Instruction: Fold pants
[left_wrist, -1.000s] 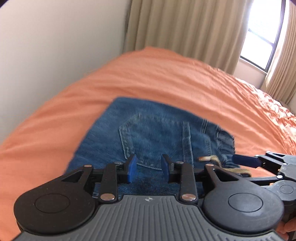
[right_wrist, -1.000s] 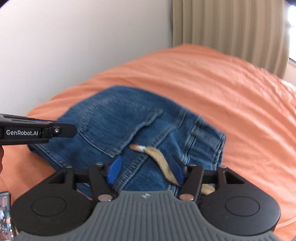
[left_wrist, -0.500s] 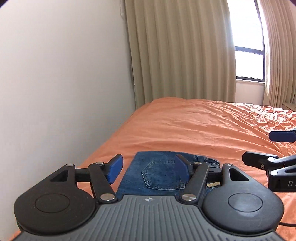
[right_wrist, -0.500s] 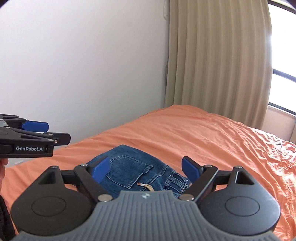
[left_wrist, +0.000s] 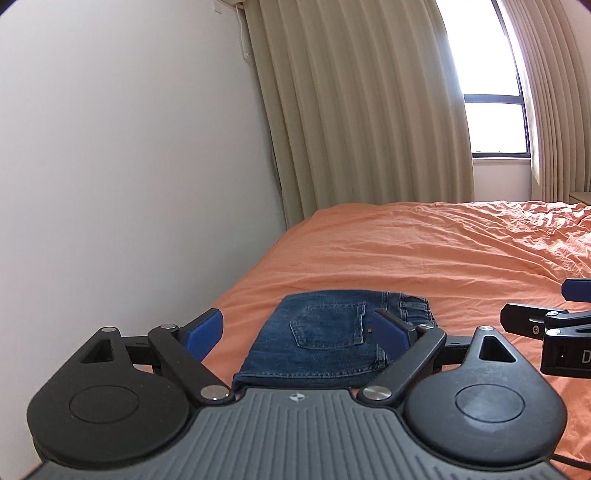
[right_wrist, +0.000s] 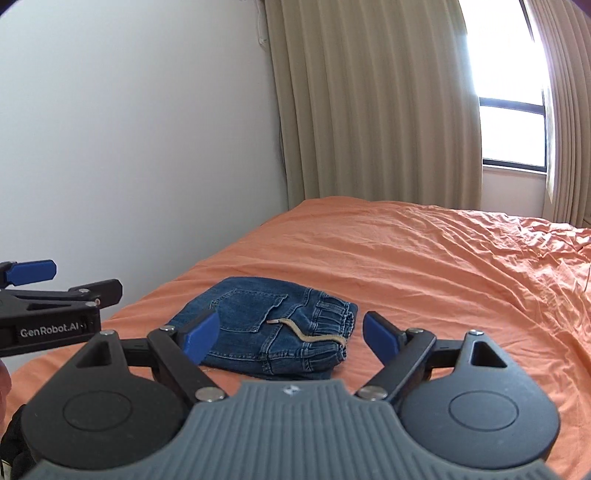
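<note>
On the orange bed (right_wrist: 424, 266), folded denim pants (right_wrist: 269, 325) lie pocket-up

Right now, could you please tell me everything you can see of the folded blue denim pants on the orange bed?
The folded blue denim pants lie flat as a compact rectangle on the orange bedsheet, near the white wall. A back pocket faces up, the gathered waistband with belt loops lies at the right, and a tan drawstring trails across the top. Neither open gripper touches them.
</note>
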